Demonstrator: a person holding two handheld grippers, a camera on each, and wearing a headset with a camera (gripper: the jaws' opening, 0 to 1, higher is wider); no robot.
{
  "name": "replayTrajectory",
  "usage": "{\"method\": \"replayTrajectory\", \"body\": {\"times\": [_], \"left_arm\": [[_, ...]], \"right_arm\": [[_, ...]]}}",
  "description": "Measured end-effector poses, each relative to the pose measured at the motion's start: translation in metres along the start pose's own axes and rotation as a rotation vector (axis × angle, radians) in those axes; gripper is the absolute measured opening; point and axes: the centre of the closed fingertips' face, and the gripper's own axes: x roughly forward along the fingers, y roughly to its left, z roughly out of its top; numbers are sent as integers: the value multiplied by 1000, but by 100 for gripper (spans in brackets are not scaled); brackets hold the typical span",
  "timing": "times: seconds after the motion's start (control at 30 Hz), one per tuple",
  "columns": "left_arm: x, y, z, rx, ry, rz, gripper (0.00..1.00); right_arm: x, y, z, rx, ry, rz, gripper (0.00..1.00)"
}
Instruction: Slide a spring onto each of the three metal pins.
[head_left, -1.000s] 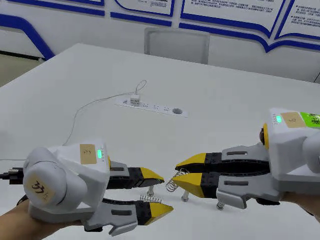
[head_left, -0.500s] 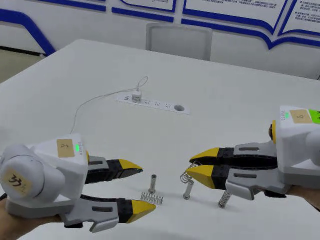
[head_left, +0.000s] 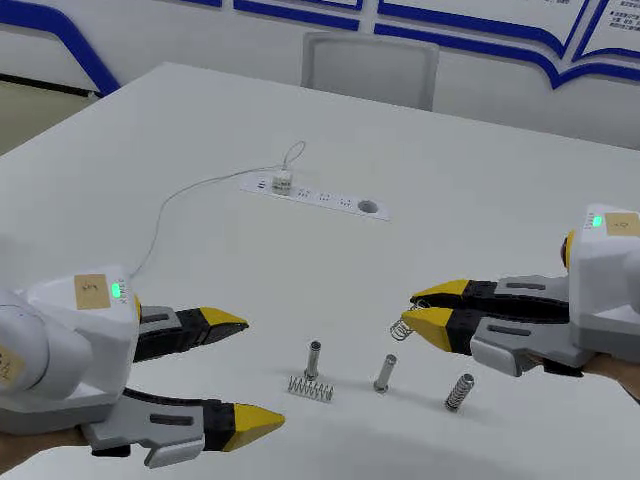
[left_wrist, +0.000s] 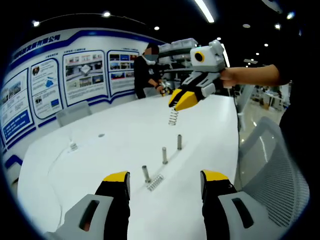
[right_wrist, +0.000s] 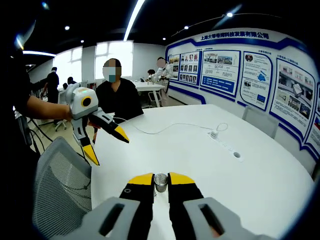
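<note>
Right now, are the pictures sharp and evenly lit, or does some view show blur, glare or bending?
Head view: sharp, evenly lit; the pins cast faint shadows on the table. Left gripper view: fisheye curves the table edge, ceiling lights glare. Right gripper view: same curving, bright ceiling strip, yet the spring between the jaws is clear.

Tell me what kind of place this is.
Probably a company showroom or meeting room: a large white table, blue-trimmed information boards along the wall, and a white power strip on it.
</note>
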Motion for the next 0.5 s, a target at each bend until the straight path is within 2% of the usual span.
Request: {"method": "replayTrajectory", "body": {"times": [0.1, 0.3, 0.5], "left_arm": [[-3, 5, -4, -15, 3, 15, 61], [-5, 10, -17, -37, 42, 34, 66], [-6, 13, -22, -63, 40, 46, 69]], "right_arm": [[3, -7, -6, 13, 17, -22, 11], [11, -19, -19, 32, 55, -44, 11], [21, -30, -32, 57, 83, -59, 11]]}}
